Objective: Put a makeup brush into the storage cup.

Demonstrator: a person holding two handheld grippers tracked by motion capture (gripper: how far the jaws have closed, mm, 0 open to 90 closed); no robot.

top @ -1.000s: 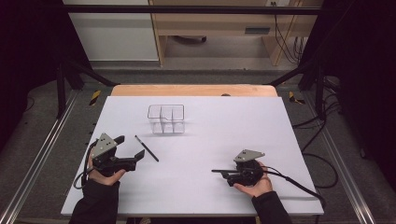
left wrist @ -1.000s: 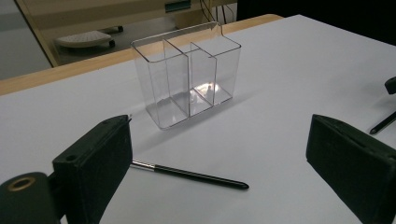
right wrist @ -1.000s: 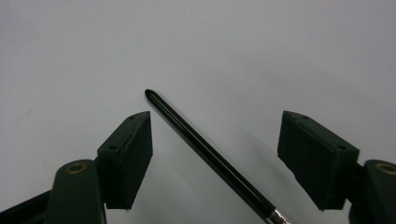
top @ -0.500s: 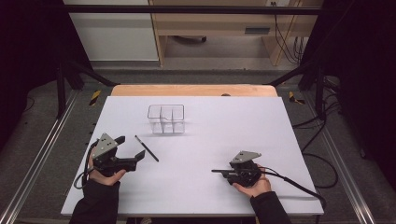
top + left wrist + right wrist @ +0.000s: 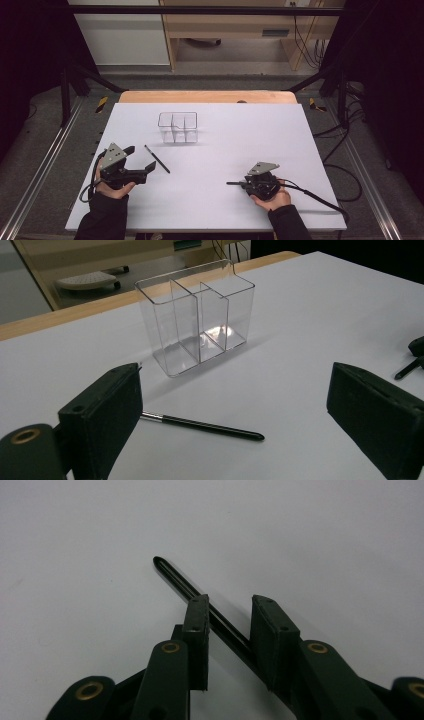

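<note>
Pen (image 5: 175, 577), black and thin, lies flat between the jaws of the right gripper (image 5: 230, 602). The jaws have just been closing around it and now stand narrow. The pen runs slantwise, against the one pad (image 5: 197, 625), with a gap left to the other, so it looks bracketed rather than clamped. Its tip pokes out past the jaw ends onto the white tabletop (image 5: 300, 150), at the near right of the sheet. My read: the grasp is nearly made, and a bit more squeeze is needed before any lift. The left gripper (image 5: 235, 385) has its jaws wide apart with nothing in them, hovering low over a second pen (image 5: 200, 425) lying loose on the sheet. Beyond that stands a clear organizer (image 5: 200, 320), upright with its compartments empty, well apart from the right gripper and the likely drop spot.
</note>
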